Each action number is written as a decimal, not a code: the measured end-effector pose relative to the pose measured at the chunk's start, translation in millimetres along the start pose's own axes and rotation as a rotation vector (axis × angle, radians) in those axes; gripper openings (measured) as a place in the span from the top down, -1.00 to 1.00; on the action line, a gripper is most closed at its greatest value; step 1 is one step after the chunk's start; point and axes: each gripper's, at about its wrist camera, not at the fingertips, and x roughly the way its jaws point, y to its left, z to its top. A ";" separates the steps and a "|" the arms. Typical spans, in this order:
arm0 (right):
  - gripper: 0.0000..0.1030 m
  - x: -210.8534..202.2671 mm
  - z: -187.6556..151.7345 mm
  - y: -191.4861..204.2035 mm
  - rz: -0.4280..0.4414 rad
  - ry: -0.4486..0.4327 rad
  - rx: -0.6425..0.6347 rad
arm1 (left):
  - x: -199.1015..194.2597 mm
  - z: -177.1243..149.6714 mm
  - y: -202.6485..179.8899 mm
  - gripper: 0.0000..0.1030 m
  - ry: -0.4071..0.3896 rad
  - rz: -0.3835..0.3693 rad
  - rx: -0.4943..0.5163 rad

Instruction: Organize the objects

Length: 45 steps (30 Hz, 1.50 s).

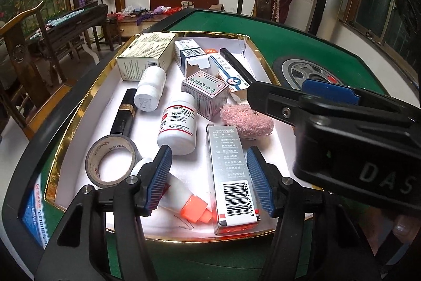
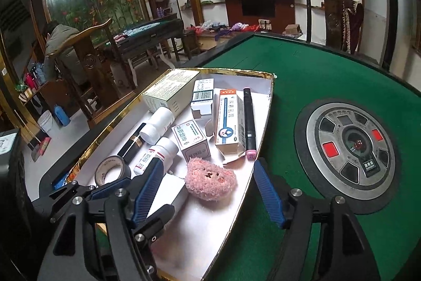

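Note:
A gold-rimmed white tray (image 1: 79, 107) (image 2: 265, 107) on the green table holds several medicine boxes, two white pill bottles, a tape roll (image 1: 111, 159) (image 2: 111, 171), a black lipstick tube (image 1: 123, 112), a black pen (image 2: 248, 120) and a pink plush bear (image 1: 247, 121) (image 2: 210, 182). My left gripper (image 1: 209, 182) is open above the tray's near end, around a tall barcode box (image 1: 231, 178) and an orange-capped white tube (image 1: 184, 195), touching neither that I can see. My right gripper (image 2: 208, 192) is open and empty just above the pink bear; it also shows in the left wrist view (image 1: 329, 102).
A round metal control panel (image 2: 352, 146) (image 1: 307, 71) sits in the green felt table right of the tray. A blue-and-white box (image 1: 34, 212) lies by the table's left rim. Wooden chairs, another game table and a TV stand beyond the table.

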 end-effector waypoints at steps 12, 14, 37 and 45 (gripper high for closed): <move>-0.42 -11.5 -8.4 -0.8 0.011 -0.015 0.009 | -8.3 -1.3 0.1 -0.17 -0.022 0.028 -0.008; -0.42 -15.6 -9.0 -0.2 0.011 -0.025 0.008 | -16.6 -0.9 3.0 -0.17 -0.056 0.040 -0.015; -0.42 -52.7 -37.2 -8.4 0.039 -0.083 0.064 | -56.6 -16.1 21.1 -0.28 -0.108 0.012 -0.066; -0.42 -48.0 -47.8 -11.9 0.040 -0.058 0.080 | -62.7 -21.9 13.1 -0.29 -0.175 0.144 0.018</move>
